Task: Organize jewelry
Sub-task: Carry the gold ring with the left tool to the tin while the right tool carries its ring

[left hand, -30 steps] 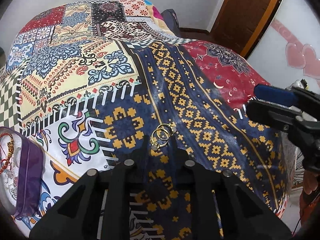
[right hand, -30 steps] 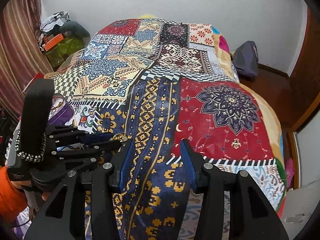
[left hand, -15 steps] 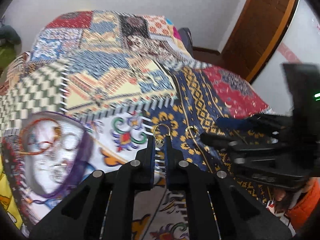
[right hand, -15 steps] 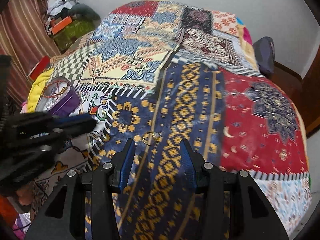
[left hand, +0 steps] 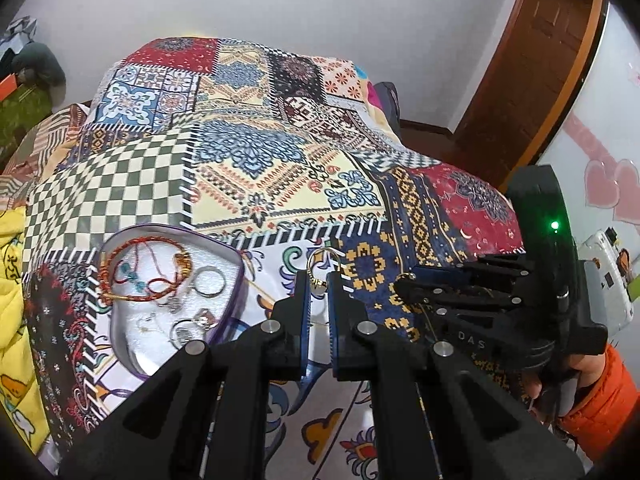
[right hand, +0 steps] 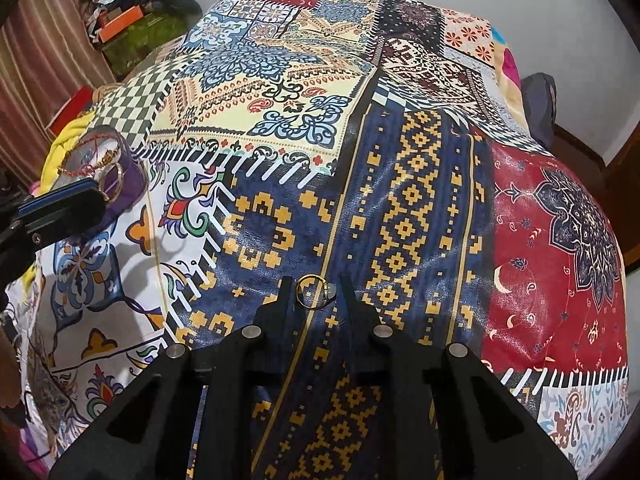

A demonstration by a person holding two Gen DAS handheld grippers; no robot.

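My left gripper (left hand: 319, 280) is shut on a gold hoop earring (left hand: 323, 261) and holds it above the bedspread, just right of the purple heart-shaped jewelry box (left hand: 230, 312). The box holds a red cord bracelet (left hand: 140, 276) and several silver rings. My right gripper (right hand: 315, 286) is open, its fingers either side of a second gold hoop earring (right hand: 314, 293) lying on the navy patch. In the right wrist view the left gripper (right hand: 86, 200) sits at the left edge with its hoop (right hand: 112, 184) in front of the box (right hand: 128, 188).
A patchwork bedspread (left hand: 248, 168) covers the bed. A yellow cloth (left hand: 12, 280) lies at the left edge. A wooden door (left hand: 540, 80) stands at the right. Clutter (right hand: 132, 4) sits on the floor by the striped curtain (right hand: 44, 68).
My left gripper has lifted one hoop off the navy patch and carried it left to beside the purple box. My right gripper has moved down over the remaining hoop.
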